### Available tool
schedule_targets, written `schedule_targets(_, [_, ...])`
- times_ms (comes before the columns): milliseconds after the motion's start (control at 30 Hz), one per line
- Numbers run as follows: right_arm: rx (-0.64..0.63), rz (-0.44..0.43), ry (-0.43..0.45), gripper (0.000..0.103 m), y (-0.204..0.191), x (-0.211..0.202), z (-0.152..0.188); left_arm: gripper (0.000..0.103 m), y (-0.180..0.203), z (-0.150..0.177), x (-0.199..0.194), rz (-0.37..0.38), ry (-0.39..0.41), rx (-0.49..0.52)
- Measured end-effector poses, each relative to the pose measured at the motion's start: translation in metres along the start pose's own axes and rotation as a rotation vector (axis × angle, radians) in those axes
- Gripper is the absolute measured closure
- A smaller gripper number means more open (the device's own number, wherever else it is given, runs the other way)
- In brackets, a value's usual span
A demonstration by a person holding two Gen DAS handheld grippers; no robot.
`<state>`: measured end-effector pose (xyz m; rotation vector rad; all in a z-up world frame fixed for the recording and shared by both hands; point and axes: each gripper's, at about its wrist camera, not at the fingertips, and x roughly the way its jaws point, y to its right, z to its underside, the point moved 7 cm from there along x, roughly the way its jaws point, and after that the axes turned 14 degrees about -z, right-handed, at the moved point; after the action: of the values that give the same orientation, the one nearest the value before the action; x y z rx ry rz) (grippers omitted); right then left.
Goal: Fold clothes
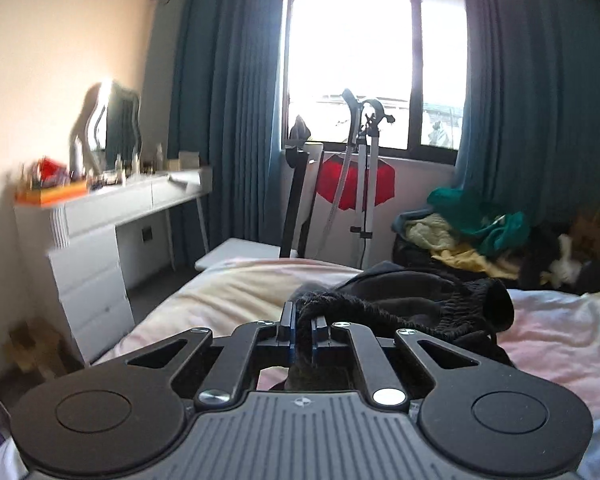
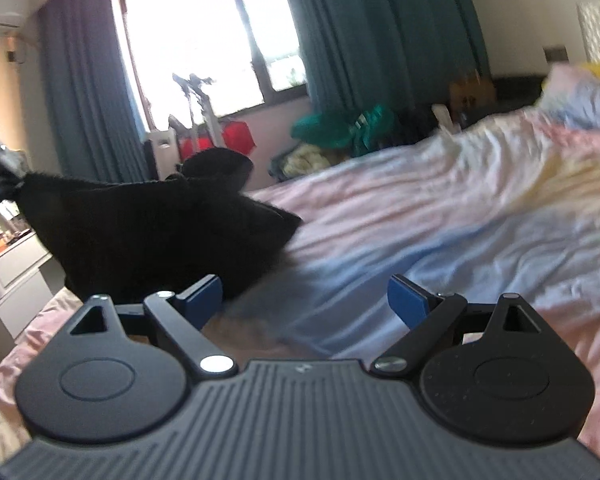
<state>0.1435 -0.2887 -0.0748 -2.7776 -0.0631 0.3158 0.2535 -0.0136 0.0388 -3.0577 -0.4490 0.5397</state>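
Your left tool is pinching the edge of a black garment, its jaws pressed together on a bunched fold of the fabric. Your right tool is hovering with its blue pads spread apart and nothing between them. The black garment is lying partly lifted over the bed, stretched toward your left tool at the far left of the right view. You are taking hold of the garment to spread it out. Next, your right tool needs to be closing on a second edge, so the cloth can be pulled flat.
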Motion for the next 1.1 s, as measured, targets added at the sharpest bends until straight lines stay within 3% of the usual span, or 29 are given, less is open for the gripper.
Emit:
schedule_targets(233, [-0.11, -0.071, 0.052, 0.012, -0.038, -0.029, -0.012, 0.096, -0.127, 0.034, -0.052, 0.017, -0.015, -0.123])
schedule_targets(333, [-0.15, -0.111, 0.048, 0.012, -0.056, -0.038, -0.012, 0.096, -0.178, 0.069, -0.037, -0.013, -0.112, -0.158])
schedule_targets(467, [-0.19, -0.139, -0.048, 0.012, -0.077, -0.027, 0.002, 0.096, -0.225, 0.119, -0.009, -0.025, -0.279, -0.262])
schedule_targets(600, [-0.222, -0.17, -0.093, 0.012, -0.093, -0.019, 0.011, 0.095, -0.237, 0.124, 0.003, -0.018, -0.333, -0.343])
schedule_targets(633, [-0.225, -0.179, -0.104, 0.018, -0.097, -0.015, 0.011, 0.094, -0.239, 0.124, 0.004, -0.014, -0.336, -0.352])
schedule_targets(667, [-0.235, -0.181, -0.119, 0.03, -0.101, -0.008, 0.01, 0.094, -0.239, 0.125, 0.005, -0.036, -0.327, -0.34])
schedule_targets(700, [-0.251, -0.175, -0.139, 0.032, -0.104, 0.001, 0.01, 0.094, -0.237, 0.126, 0.007, -0.047, -0.328, -0.334])
schedule_targets(900, [-0.317, -0.139, -0.207, 0.034, -0.119, 0.068, 0.007, 0.093, -0.226, 0.142, 0.036, -0.04, -0.405, -0.391])
schedule_targets(1000, [-0.451, -0.106, -0.209, 0.035, -0.129, 0.105, 0.009, 0.092, -0.222, 0.149, 0.058, -0.018, -0.469, -0.454])
schedule_targets(1100, [-0.54, -0.068, -0.218, 0.037, -0.138, 0.141, 0.013, 0.091, -0.219, 0.153, 0.071, -0.016, -0.479, -0.459])
